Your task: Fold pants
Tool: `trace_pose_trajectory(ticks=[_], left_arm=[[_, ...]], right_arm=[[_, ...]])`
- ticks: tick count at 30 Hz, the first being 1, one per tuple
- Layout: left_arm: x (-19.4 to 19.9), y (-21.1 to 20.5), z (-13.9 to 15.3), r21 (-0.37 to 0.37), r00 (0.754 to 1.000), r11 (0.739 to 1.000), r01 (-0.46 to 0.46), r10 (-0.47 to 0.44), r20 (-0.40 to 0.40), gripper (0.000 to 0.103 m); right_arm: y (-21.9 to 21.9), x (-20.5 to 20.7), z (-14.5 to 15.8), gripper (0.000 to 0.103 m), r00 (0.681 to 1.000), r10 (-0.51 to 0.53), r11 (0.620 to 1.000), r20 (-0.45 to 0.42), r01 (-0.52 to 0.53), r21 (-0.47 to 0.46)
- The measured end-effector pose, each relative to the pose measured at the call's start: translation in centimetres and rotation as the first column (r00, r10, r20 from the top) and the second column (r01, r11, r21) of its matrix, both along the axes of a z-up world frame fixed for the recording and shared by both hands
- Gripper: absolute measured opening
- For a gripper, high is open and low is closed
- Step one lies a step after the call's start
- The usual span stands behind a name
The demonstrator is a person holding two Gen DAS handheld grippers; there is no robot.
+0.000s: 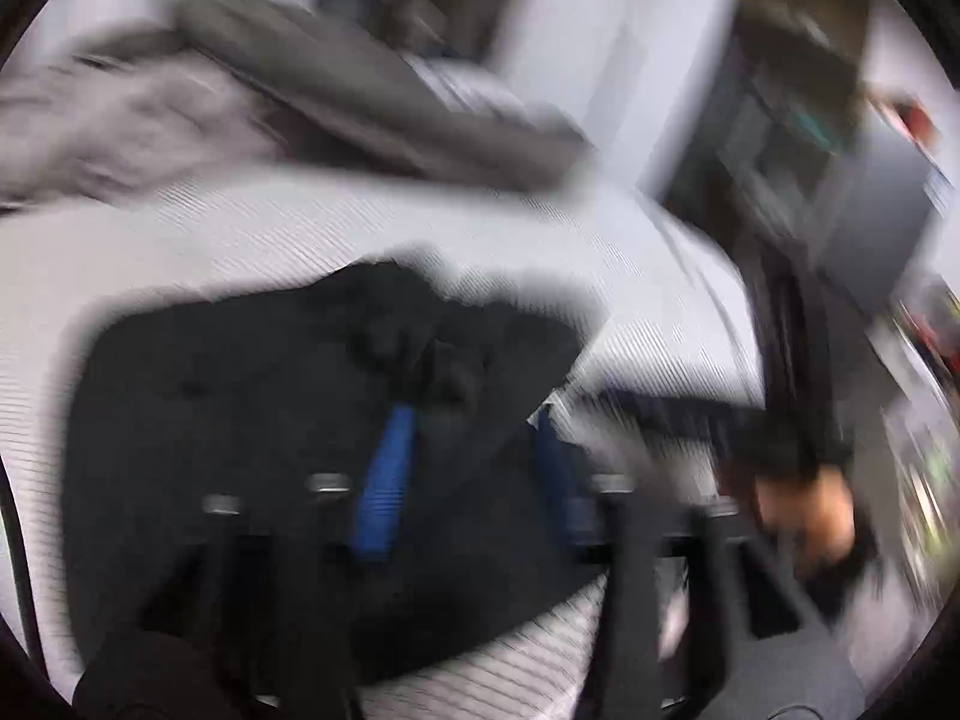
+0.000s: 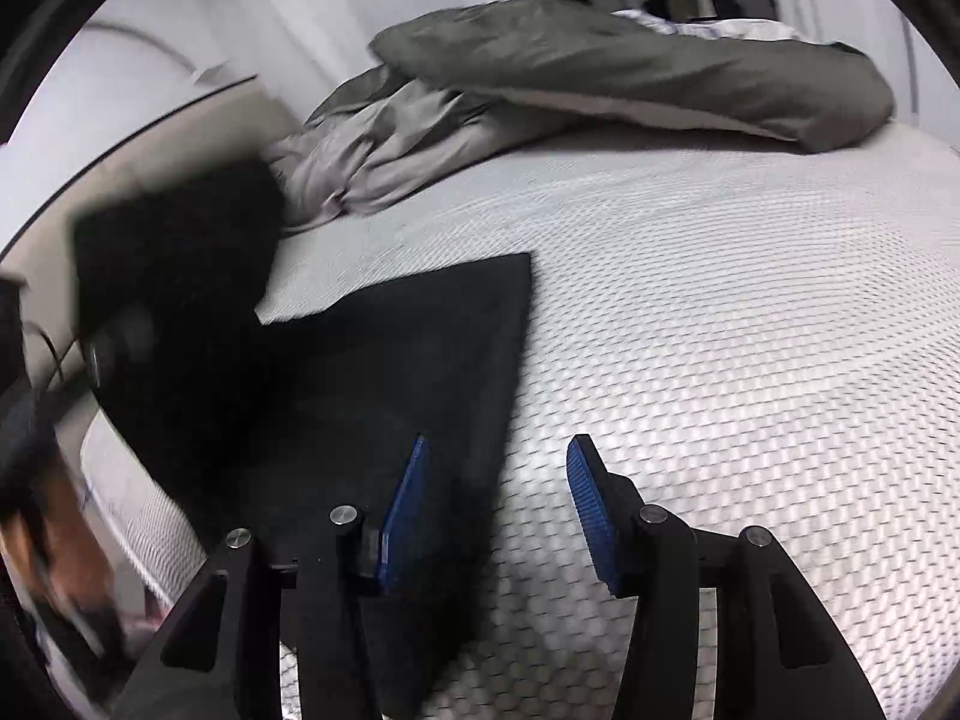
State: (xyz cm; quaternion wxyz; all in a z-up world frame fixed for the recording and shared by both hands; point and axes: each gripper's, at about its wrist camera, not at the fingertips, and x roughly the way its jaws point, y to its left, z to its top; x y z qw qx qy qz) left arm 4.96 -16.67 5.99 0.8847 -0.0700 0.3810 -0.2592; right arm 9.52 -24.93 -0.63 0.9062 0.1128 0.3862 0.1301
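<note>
The black pants (image 2: 384, 360) lie folded flat on the white quilted mattress (image 2: 720, 330). In the blurred left wrist view the pants (image 1: 270, 432) fill the lower left, with bunched cloth near the fingertips. My left gripper (image 1: 474, 420) has its blue fingers (image 1: 387, 486) apart over the pants; the blur hides whether cloth is pinched. My right gripper (image 2: 498, 450) is open and empty, its left finger (image 2: 408, 510) over the pants' right edge, its right finger over bare mattress.
A grey duvet (image 2: 600, 66) and crumpled grey sheet (image 2: 384, 150) lie at the far end of the bed. The person's hand (image 1: 804, 516) shows at the right of the left wrist view. Furniture stands beyond the bed's right edge (image 1: 840, 150).
</note>
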Motion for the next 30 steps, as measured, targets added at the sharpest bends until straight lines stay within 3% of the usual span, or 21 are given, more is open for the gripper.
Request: trace_pose_trajectory(ticks=[2, 5, 7, 9, 12, 15, 18, 20, 23, 30], left_arm=[[-0.6, -1.6, -1.9, 0.064, 0.999, 0.998, 0.029, -0.028, -0.018, 0.047], [-1.3, 0.0, -1.8, 0.054, 1.0, 0.998, 0.021, -0.021, -0.008, 0.048], [-1.2, 2.9, -0.8, 0.018, 0.999, 0.999, -0.04, 0.04, 0.015, 0.067], [-1.6, 5.9, -0.1, -0.003, 0.991, 0.992, -0.126, 0.126, 0.051, 0.075], [0.2, 9.6, -0.3, 0.0, 0.972, 0.973, -0.231, 0.23, 0.053, 0.075], [1.4, 13.6, -1.5, -0.004, 0.941, 0.941, -0.338, 0.338, 0.003, 0.075], [1.7, 17.1, -3.1, -0.025, 0.914, 0.915, -0.402, 0.4, -0.069, 0.075], [1.4, 19.2, -3.5, -0.032, 0.903, 0.906, -0.423, 0.418, -0.099, 0.075], [1.5, 20.2, -4.1, -0.005, 0.899, 0.903, -0.429, 0.426, -0.099, 0.075], [0.3, 19.1, -3.6, 0.048, 0.914, 0.917, -0.397, 0.399, -0.071, 0.075]], right_arm=[[-1.3, 0.1, -0.3, 0.049, 0.999, -0.044, 0.999, -0.015, 0.043, -0.014], [-2.6, 0.1, -0.7, 0.049, 0.996, -0.075, 0.997, -0.041, 0.075, 0.01], [-2.3, -0.2, -0.6, 0.049, 0.999, -0.036, 0.999, -0.038, 0.037, 0.04], [-1.3, -0.2, -0.5, 0.049, 0.999, 0.027, 0.995, -0.034, -0.024, 0.092], [0.4, 0.1, -0.4, 0.049, 0.993, 0.113, 0.978, -0.028, -0.106, 0.181], [2.2, 1.2, -0.8, 0.049, 0.986, 0.164, 0.954, -0.036, -0.15, 0.26], [2.9, 2.7, -1.4, 0.049, 0.984, 0.165, 0.923, -0.063, -0.132, 0.361], [3.1, 3.5, -1.6, 0.049, 0.988, 0.138, 0.93, -0.073, -0.104, 0.353], [3.6, 4.4, -1.8, 0.049, 0.988, 0.118, 0.94, -0.099, -0.079, 0.332], [5.4, 4.7, -0.5, 0.049, 0.975, 0.221, 0.887, -0.026, -0.189, 0.422]])
